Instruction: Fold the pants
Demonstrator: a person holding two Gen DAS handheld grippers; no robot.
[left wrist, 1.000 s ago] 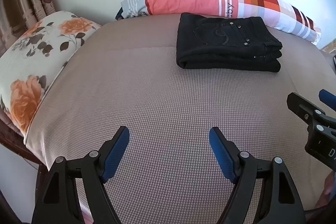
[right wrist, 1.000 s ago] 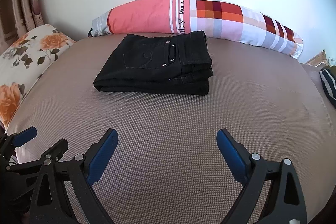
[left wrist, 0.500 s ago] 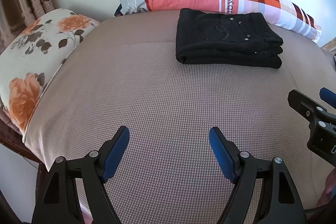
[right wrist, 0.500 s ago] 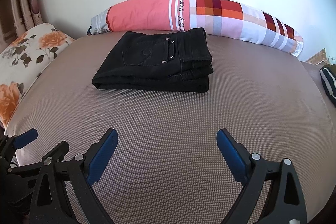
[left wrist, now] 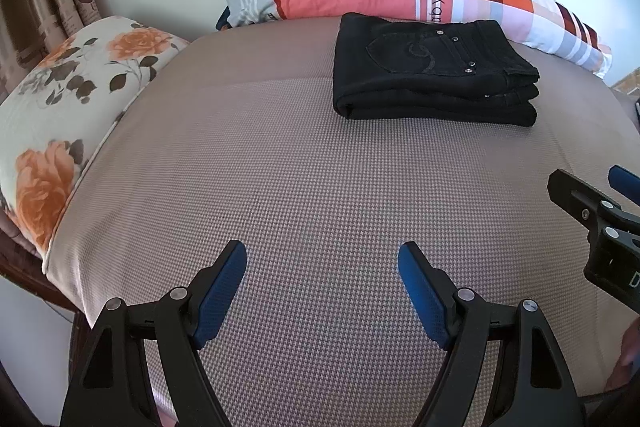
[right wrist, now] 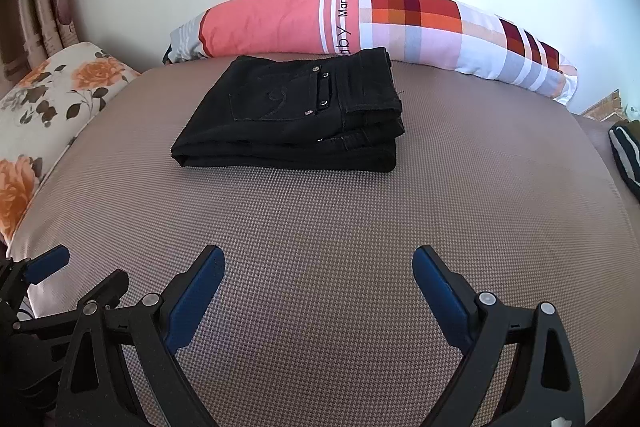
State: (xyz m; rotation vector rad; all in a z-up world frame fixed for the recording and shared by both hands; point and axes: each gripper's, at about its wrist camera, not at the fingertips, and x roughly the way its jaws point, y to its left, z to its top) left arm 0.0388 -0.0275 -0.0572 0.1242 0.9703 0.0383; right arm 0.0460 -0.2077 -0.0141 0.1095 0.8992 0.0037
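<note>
Black pants (left wrist: 432, 67) lie folded in a neat rectangular stack at the far side of the beige bed (left wrist: 280, 167), back pocket up; they also show in the right wrist view (right wrist: 296, 115). My left gripper (left wrist: 322, 255) is open and empty, well short of the pants, over the bed's near part. My right gripper (right wrist: 318, 259) is open and empty, also well short of the stack. The right gripper shows at the right edge of the left wrist view (left wrist: 592, 203), and the left gripper shows at the lower left of the right wrist view (right wrist: 48, 263).
A long pink and checked pillow (right wrist: 360, 23) lies against the white wall behind the pants. A floral pillow (left wrist: 60, 99) sits at the bed's left edge. A dark striped item (right wrist: 626, 155) lies at the far right.
Both grippers have drawn back and risen slightly, so the pants sit a little higher and farther in both views. The pants have not moved. Both grippers stay open.
</note>
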